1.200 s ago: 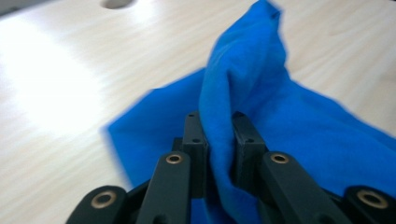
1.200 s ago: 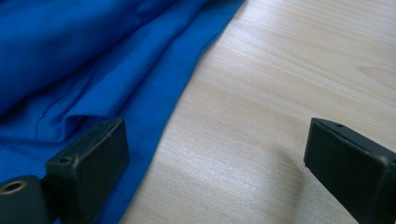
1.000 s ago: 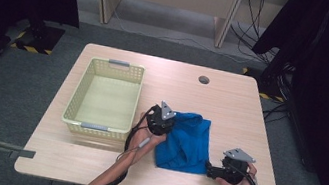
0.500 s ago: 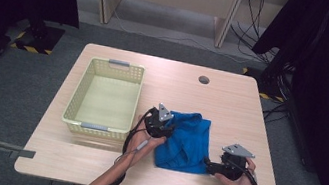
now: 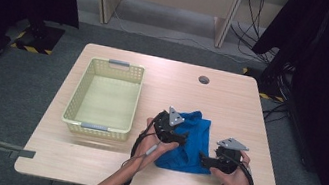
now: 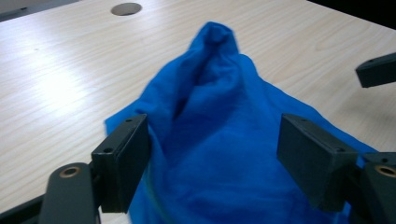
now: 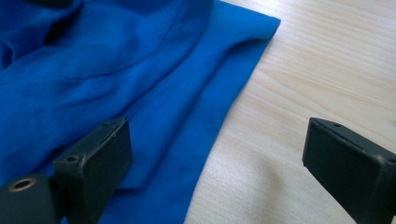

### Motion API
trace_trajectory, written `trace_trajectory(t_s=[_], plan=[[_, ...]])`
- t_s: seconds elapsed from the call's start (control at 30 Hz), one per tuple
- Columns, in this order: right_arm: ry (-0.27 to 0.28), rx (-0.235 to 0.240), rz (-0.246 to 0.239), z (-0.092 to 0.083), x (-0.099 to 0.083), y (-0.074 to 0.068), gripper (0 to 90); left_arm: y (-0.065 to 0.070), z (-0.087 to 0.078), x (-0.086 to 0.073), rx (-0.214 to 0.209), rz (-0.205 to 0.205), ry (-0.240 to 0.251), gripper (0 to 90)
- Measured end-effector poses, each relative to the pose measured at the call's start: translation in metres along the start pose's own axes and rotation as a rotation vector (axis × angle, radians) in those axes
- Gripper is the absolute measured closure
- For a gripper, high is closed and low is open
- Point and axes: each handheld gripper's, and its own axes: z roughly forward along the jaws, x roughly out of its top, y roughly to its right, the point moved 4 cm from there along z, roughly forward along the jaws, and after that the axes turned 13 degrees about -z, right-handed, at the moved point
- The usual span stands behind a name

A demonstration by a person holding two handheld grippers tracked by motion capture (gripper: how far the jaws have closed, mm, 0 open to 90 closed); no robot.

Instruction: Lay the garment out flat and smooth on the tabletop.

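On the tabletop (image 5: 233, 96), right of the yellow basket (image 5: 107, 97), lies a crumpled blue cloth (image 5: 189, 142). Over its left part, the left hand-held gripper (image 6: 212, 161) has just been opening its jaws; the cloth bulges between them, unclamped. At the cloth's right edge, the right hand-held gripper (image 7: 215, 172) stands wide open, gripping nothing.

Both forearms came up from the bottom edge of the high view, left hand (image 5: 157, 139) just left of centre and right hand (image 5: 235, 175) lower and to the right. The left gripper (image 5: 184, 137) pointed right, its jaws having just been opening and now standing well apart. The right gripper (image 5: 203, 160) pointed left toward it, jaws spread wide too.
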Motion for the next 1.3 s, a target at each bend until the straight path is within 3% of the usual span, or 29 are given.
trace_trajectory(t_s=[0.13,0.23,0.33,0.4,0.47,0.57,0.77,0.87,1.0,1.13,1.2,1.3], plan=[[-0.003,0.007,-0.006,0.004,0.003,-0.002,8.7,0.01,0.009,-0.001,-0.007,0.023,-0.015,24.3],[-0.01,0.012,-0.009,0.006,0.004,-0.004,8.7,0.012,0.017,-0.005,0.012,0.053,-0.062,24.0],[-0.022,0.015,-0.018,0.01,0.003,-0.005,8.7,0.01,0.027,-0.011,0.016,0.046,-0.105,23.7],[-0.034,0.018,-0.017,0.012,0.001,-0.006,8.7,0.008,0.032,-0.015,0.012,0.06,-0.137,31.9],[-0.036,0.023,-0.016,0.014,0.001,-0.007,8.5,0.006,0.035,-0.016,0.005,0.059,-0.13,42.1],[-0.04,0.02,-0.022,0.014,0.001,-0.008,8.5,0.006,0.034,-0.016,-0.006,0.057,-0.14,65.6],[-0.039,0.015,-0.017,0.014,0.001,-0.008,8.6,0.007,0.029,-0.014,0.001,0.07,-0.142,80.4],[-0.038,0.015,-0.016,0.014,0.0,-0.008,8.7,0.001,0.021,-0.012,0.009,0.074,-0.131,81.6],[-0.042,0.011,-0.017,0.013,0.0,-0.007,8.8,-0.014,0.008,-0.009,0.057,0.079,-0.106,82.3],[-0.044,0.006,-0.017,0.012,-0.001,-0.007,8.8,-0.024,-0.002,-0.01,0.05,0.042,-0.092,79.8],[-0.045,0.004,-0.018,0.012,-0.001,-0.007,8.8,-0.023,-0.004,-0.01,0.03,0.019,-0.087,74.7],[-0.044,0.003,-0.015,0.012,-0.001,-0.008,8.8,-0.017,-0.001,-0.01,0.0,-0.013,-0.088,59.8]])
